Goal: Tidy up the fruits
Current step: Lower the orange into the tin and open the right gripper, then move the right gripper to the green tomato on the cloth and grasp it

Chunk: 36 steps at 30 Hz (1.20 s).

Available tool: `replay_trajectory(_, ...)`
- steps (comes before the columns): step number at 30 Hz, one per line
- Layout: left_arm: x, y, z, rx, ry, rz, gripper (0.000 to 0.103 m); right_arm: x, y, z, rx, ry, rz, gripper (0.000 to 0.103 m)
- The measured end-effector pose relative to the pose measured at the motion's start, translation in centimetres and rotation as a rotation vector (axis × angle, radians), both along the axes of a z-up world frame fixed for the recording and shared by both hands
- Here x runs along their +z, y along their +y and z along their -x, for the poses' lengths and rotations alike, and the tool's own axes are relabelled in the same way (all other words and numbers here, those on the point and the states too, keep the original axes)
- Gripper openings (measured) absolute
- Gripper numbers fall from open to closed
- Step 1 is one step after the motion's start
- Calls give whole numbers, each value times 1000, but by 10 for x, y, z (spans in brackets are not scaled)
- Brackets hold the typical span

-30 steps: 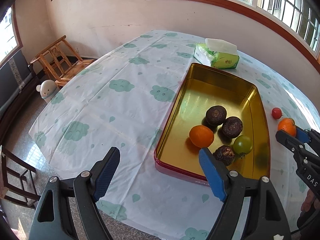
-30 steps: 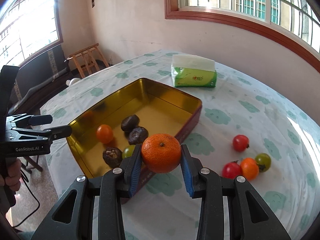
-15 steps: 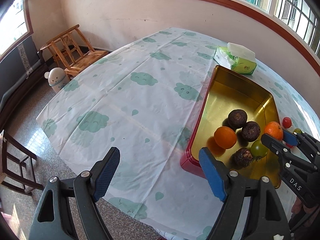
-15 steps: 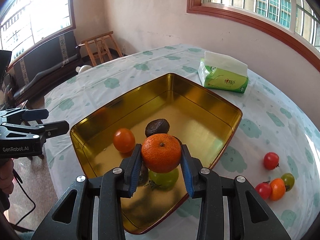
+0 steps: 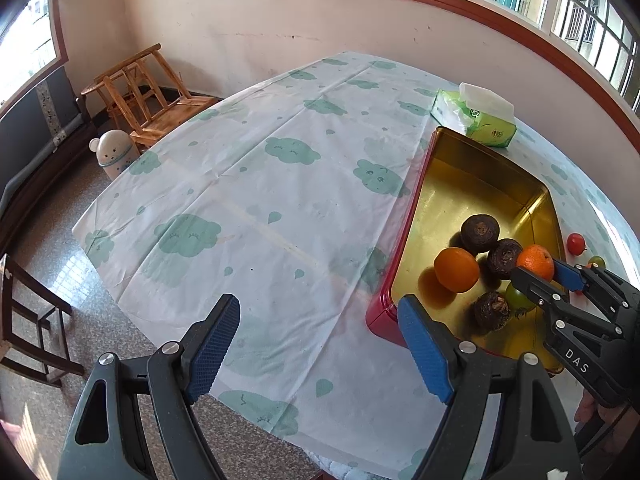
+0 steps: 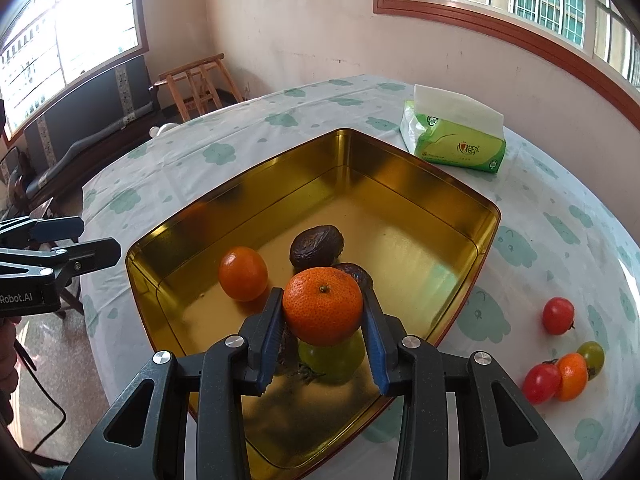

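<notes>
Mandarin (image 6: 322,305) sat clamped between the right gripper (image 6: 323,322) fingers, hanging over the gold tray (image 6: 448,184), directly above a green fruit (image 6: 332,354) and beside the dark fruits (image 6: 317,241). Free tray floor lay ahead of the fingertips. The left gripper (image 5: 318,346) gaped wide, holding nothing, off the tray's near-left corner, farther away.
</notes>
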<state>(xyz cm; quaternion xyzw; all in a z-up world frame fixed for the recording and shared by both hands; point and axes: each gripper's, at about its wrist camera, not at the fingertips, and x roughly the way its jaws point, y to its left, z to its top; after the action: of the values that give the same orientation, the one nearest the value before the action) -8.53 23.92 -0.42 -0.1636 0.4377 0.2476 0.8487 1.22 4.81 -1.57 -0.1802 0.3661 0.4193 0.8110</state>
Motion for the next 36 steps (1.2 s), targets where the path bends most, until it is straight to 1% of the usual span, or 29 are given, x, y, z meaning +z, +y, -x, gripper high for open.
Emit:
replay_trajectory(7,-1,-9,-3,-24,-2,7,79,-1,1,0,6,7,-2,41)
replay_trajectory(9,0,-11,-4,-28,-5,7,79,0,0,1,4,-1,-7,48)
replay_trajectory(10,1,-12,-4,-31,-8,7,79,1,0,2,5,-5,-14,54)
replay_trajectory(11,1,-13,-5,-35,-9,7,79,3,-1,4,6,-13,-20,56)
replay_trajectory(16,4,-22,-10,-58,-14,4,79,18,-9,9,5,-27,-59,56)
replay_trajectory(20,8,-33,-15,-85,-22,1,79,32,-30,7,-25,-44,-97,56)
replay_trajectory(23,11,-44,-21,-114,-25,-6,79,35,-53,-2,-76,-61,-102,56)
replay_trajectory(26,15,-58,-27,-151,-29,-12,79,32,-81,-21,-149,-66,-92,56)
replay_trajectory(33,20,-93,-46,-244,-31,-23,79,9,-153,-72,-339,-58,-39,56)
replay_trajectory(36,21,-109,-55,-284,-27,-27,79,-3,-178,-87,-389,-50,-7,56)
